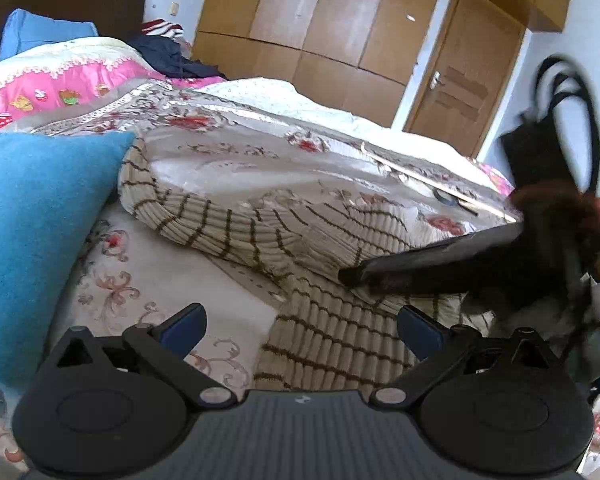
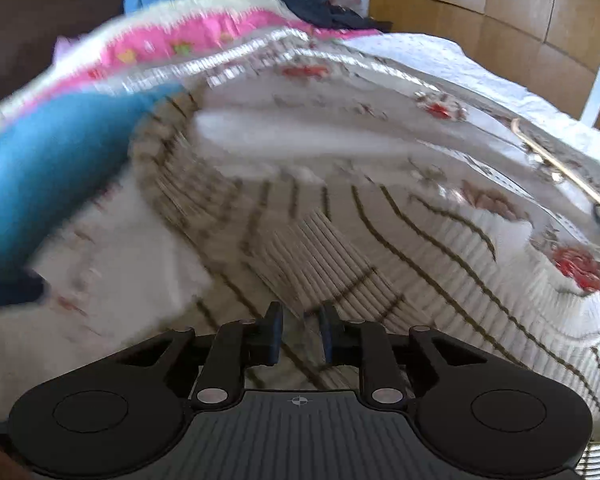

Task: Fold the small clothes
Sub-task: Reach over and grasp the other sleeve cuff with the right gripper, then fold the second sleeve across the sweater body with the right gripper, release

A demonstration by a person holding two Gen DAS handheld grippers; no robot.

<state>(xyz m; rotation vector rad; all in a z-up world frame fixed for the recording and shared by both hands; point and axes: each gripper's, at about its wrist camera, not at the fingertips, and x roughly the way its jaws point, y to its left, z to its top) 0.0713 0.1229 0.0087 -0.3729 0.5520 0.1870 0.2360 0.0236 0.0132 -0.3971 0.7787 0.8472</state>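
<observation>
A beige ribbed knit garment [image 1: 228,220] with thin brown stripes lies partly folded on the flowered bed cover [image 1: 140,292]. My left gripper [image 1: 300,314] hangs open above its near hem, with wide jaws and nothing between the blue pads. From the right, my right gripper [image 1: 356,276] reaches in, a dark blurred shape whose tip rests at a folded edge of the garment. In the right wrist view the right gripper [image 2: 301,310] shows a narrow gap between its jaws, just over the garment [image 2: 340,240]. No cloth looks pinched between them.
A blue cushion [image 1: 32,220] lies against the garment's left side. A pink quilt [image 1: 52,80] and dark clothes [image 1: 168,52] are heaped at the far end of the bed. A wooden wardrobe [image 1: 320,20] and door [image 1: 460,72] stand behind. A black bag [image 1: 540,148] hangs at the right.
</observation>
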